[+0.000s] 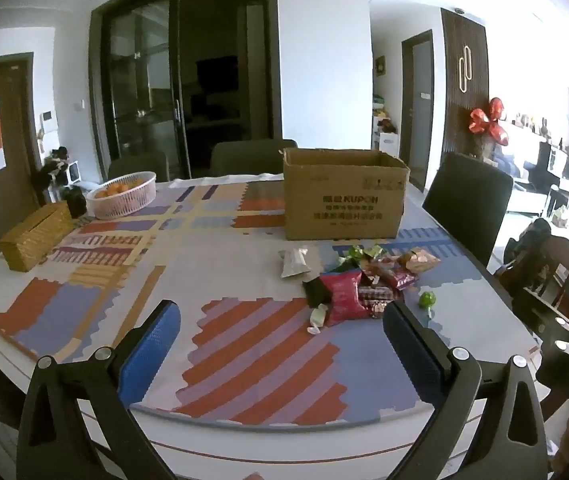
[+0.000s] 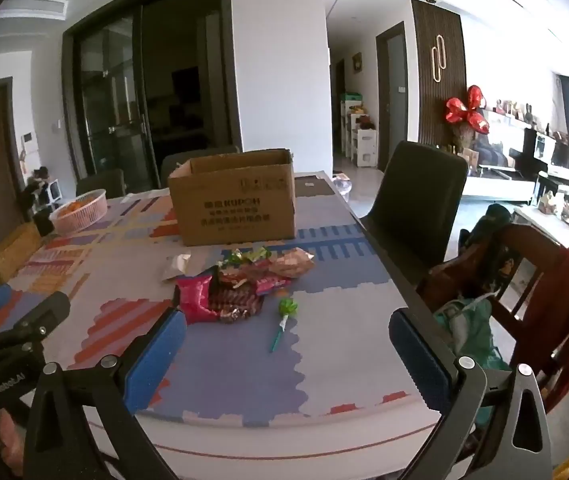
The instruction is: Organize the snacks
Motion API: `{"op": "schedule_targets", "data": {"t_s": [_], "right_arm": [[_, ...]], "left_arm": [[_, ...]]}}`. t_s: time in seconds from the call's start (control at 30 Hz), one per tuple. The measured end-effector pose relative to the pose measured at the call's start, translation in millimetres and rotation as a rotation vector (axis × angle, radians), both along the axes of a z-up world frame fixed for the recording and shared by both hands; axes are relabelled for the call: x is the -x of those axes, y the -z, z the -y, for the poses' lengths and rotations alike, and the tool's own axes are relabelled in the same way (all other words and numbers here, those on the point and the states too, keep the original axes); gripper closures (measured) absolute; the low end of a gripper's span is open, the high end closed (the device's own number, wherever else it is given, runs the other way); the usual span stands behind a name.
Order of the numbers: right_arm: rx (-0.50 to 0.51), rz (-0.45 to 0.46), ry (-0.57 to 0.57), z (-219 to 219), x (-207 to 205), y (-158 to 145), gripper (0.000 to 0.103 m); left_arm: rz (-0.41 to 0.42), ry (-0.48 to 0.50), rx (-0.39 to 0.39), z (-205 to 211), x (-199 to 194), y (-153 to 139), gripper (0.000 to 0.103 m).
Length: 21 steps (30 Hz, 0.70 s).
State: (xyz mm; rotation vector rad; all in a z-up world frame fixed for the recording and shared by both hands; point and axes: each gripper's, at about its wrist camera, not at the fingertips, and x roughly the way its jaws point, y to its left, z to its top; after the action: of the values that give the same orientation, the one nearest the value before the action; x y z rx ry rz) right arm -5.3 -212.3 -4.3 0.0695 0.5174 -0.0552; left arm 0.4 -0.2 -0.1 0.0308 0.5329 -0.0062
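Snacks (image 1: 358, 280): lying in a messy pile on the patterned table (image 1: 124, 264), just in front of the box.
Box (image 1: 342, 194): sitting open at the top, behind the pile.
Lollipop (image 2: 286, 312): lying a little apart from the pile, stick pointing toward the camera.
Left gripper (image 1: 280, 332): hanging over the near table edge, fingers spreading wide, holding nothing.
Right gripper (image 2: 286, 344): pointing at the pile, fingers spreading wide, holding nothing.
Basket (image 1: 122, 194): sitting far left, holding oranges.

Loose snack packets (image 2: 240, 284) heaped before open cardboard box (image 2: 236, 204), green lollipop (image 2: 287, 307) beside
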Motion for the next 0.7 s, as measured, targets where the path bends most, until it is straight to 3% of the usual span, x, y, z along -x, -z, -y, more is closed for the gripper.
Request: {"op": "schedule_targets", "data": {"t_s": [0.03, 0.7], "right_arm": [[0.04, -0.016, 0.002, -1.6, -0.9, -0.1, 0.0], [0.027, -0.007, 0.014, -2.2, 4.3, -1.3, 0.0]], "left_arm": [[-0.002, 0.001, 0.0, 0.2, -0.8, 0.1, 0.0], [0.021, 0.014, 0.017, -1.6, 6.9, -6.0, 0.0]]}}
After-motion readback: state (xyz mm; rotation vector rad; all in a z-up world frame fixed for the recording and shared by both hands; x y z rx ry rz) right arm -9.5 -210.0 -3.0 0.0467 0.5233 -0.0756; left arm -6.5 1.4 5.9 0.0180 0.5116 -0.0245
